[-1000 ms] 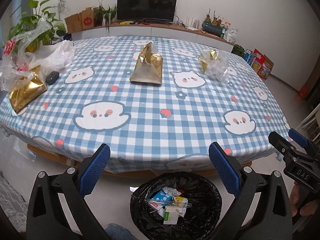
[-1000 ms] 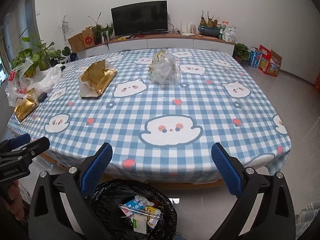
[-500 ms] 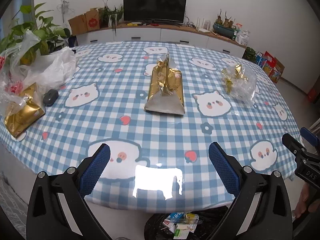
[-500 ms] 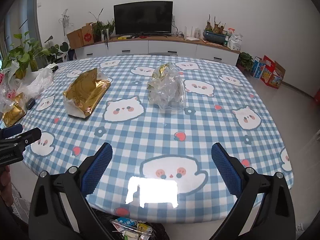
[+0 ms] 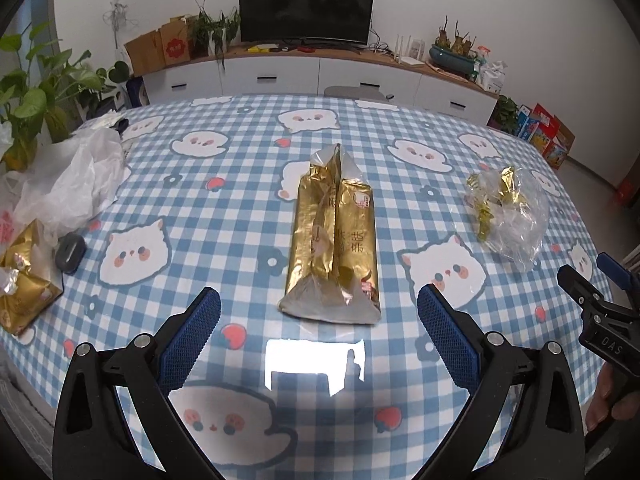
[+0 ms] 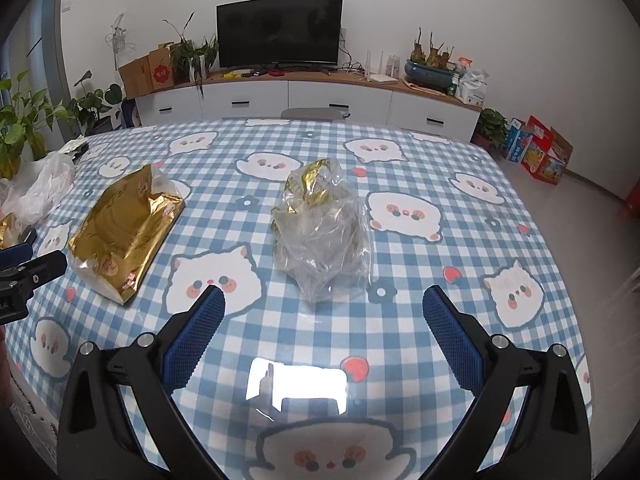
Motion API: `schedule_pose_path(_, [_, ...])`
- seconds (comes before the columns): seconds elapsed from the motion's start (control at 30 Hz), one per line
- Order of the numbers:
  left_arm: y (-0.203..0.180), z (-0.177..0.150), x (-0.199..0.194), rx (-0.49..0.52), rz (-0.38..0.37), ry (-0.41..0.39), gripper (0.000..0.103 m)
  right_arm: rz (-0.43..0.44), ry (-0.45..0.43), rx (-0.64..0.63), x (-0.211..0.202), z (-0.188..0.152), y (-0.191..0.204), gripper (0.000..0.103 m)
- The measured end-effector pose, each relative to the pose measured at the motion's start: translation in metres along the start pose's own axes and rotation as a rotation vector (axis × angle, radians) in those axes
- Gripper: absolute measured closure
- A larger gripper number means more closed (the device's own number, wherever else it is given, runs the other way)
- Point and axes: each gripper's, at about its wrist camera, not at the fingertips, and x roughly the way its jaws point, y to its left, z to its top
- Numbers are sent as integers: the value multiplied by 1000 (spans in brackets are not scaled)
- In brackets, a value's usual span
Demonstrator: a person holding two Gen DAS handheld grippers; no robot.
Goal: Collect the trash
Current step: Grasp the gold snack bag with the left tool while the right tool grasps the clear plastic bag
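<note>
A gold foil bag (image 5: pixel 334 248) lies on the checked tablecloth (image 5: pixel 224 216), straight ahead of my open, empty left gripper (image 5: pixel 318 328). It also shows in the right wrist view (image 6: pixel 124 228) at the left. A crumpled clear plastic bag with gold wrappers (image 6: pixel 322 232) lies straight ahead of my open, empty right gripper (image 6: pixel 324 326); it also shows in the left wrist view (image 5: pixel 506 212) at the right. Both grippers hover above the table's near part, short of the bags.
At the table's left edge lie a second gold bag (image 5: pixel 24 280), white plastic bags (image 5: pixel 76 184), a small dark object (image 5: pixel 70 252) and potted plants (image 5: pixel 36 96). A TV (image 6: pixel 280 32) on a white cabinet stands behind.
Both grippers have moved up and forward from over the black bin below the table edge to over the table. The bags are nearer and the bin has left the views.
</note>
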Motion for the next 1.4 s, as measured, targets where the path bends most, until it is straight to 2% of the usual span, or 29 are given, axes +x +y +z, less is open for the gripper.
schedule_pose_path(0.53, [-4, 56, 77, 32, 21, 89, 8, 12, 62, 75, 79, 58, -15, 8])
schedule_pose_path(0.7, [1, 61, 95, 30, 34, 124, 15, 4, 97, 92, 104, 62, -13, 8])
schedule_pose_path(0.77, [2, 62, 100, 23, 30, 138, 21, -3, 108, 98, 112, 61, -13, 9])
schedule_pose_path(0.9, [-3, 58, 110, 45, 37, 167, 34, -11, 132, 115, 123, 59, -17, 19])
schedule_pose_path(0.97, [-4, 56, 114, 48, 47, 177, 47, -11, 145, 121, 127, 57, -19, 26])
schedule_pose_path(1.0, [-5, 55, 115, 47, 49, 179, 50, -8, 149, 122, 128, 57, -20, 27])
schedule_pose_path(1.07, [-5, 55, 117, 41, 41, 191, 64, -9, 156, 127, 128, 56, -21, 33])
schedule_pose_path(1.37, [-7, 52, 122, 28, 5, 221, 93, -7, 171, 127, 129, 57, -20, 51])
schedule_pose_path(1.4, [-7, 52, 123, 29, 7, 221, 94, -10, 169, 124, 129, 56, -20, 52])
